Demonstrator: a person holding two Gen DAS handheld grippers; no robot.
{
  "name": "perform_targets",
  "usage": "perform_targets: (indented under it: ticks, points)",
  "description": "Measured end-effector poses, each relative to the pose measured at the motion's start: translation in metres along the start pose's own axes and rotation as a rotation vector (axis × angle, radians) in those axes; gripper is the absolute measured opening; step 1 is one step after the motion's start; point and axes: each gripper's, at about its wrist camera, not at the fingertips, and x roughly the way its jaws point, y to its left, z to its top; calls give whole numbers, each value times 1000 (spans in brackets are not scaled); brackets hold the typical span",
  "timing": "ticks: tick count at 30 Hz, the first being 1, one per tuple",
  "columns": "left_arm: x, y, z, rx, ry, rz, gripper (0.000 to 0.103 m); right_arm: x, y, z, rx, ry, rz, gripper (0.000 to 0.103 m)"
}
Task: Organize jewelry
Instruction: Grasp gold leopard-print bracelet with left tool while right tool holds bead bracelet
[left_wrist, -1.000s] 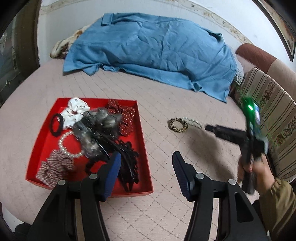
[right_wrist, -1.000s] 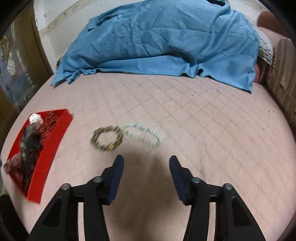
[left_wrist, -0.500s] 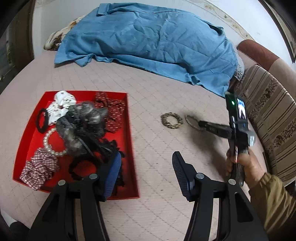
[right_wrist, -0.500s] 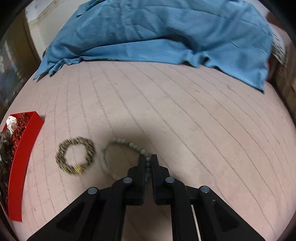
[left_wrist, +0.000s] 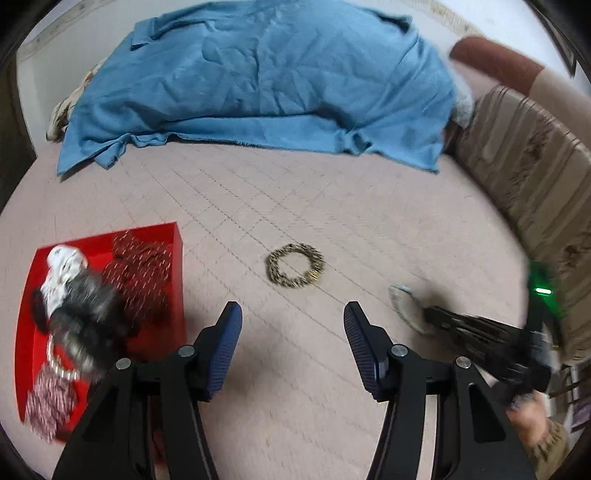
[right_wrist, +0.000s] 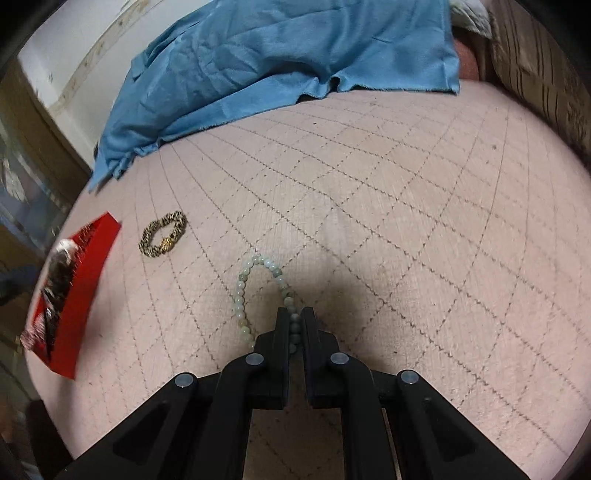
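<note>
Pink quilted bed carries everything. Pale green bead bracelet lies at its middle, one side pinched between the closed jaws of the right gripper. At ten o'clock from it rests a leopard-print bracelet; farther, at nine, the red tray of accessories. Left gripper hovers with jaws apart, empty.
</note>
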Motion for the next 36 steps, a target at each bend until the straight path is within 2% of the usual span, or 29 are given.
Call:
perform_targets:
  ticks: [2,4,6,16,23,24,25,26,28,36]
  points:
    - [18,-1,8,12,8,26,51,1,-2,0,1,-8,14,7]
    - [39,-1,17,21,28,53,37,3,-2,-1,-3,-17,25,7]
    - [61,1,24,2,64,66,34,4,-2,2,-7,-22,29,7]
    - [121,7,35,-18,136,112,33,16,5,13,-57,-19,27,8]
    - [126,-4,38,29,101,150,34,20,13,13,-106,-14,4,9]
    - [127,-6,37,37,101,158,31,20,15,13,-121,-12,-2,9]
    - [125,-9,37,45,102,155,16,20,18,13,-138,-13,-13,8]
    - [124,-11,36,53,103,143,6,20,20,13,-152,-16,-19,7]
    - [118,-16,35,49,113,107,5,18,21,12,-155,-23,-14,7]
    - [61,-29,25,27,52,-16,5,-3,25,10,-136,-102,41,7]
